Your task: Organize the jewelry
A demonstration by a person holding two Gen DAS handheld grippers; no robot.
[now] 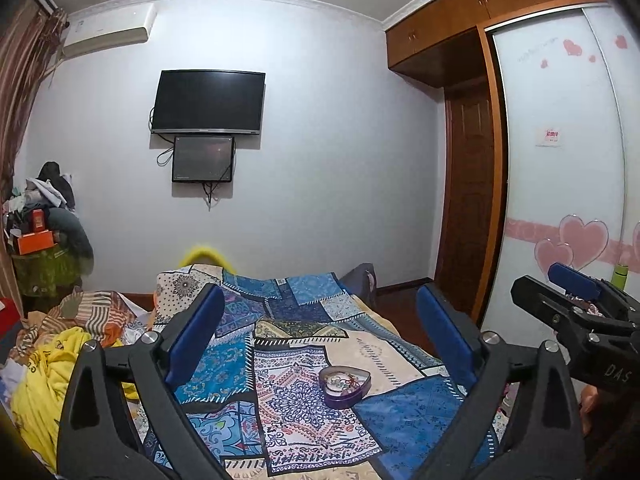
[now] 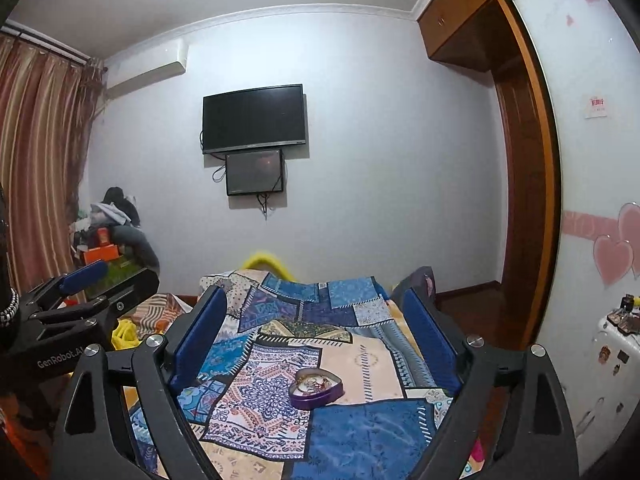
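A purple heart-shaped box (image 1: 345, 386) lies open on the patchwork bedspread (image 1: 296, 344), with tangled jewelry inside. It also shows in the right wrist view (image 2: 316, 389). My left gripper (image 1: 320, 336) is open and empty, held above the bed with the box between and beyond its blue pads (image 1: 196, 332). My right gripper (image 2: 316, 332) is open and empty too, raised above the bed short of the box. The right gripper shows at the right edge of the left wrist view (image 1: 576, 300); the left one shows at the left of the right wrist view (image 2: 80, 292).
A yellow garment (image 1: 48, 372) and striped cloth (image 1: 96, 316) lie crumpled on the bed's left. A cluttered pile (image 1: 40, 220) stands in the left corner. A TV (image 1: 208, 102) hangs on the far wall. A wardrobe (image 1: 560, 160) with heart stickers stands to the right, a small white stand (image 2: 612, 344) beside it.
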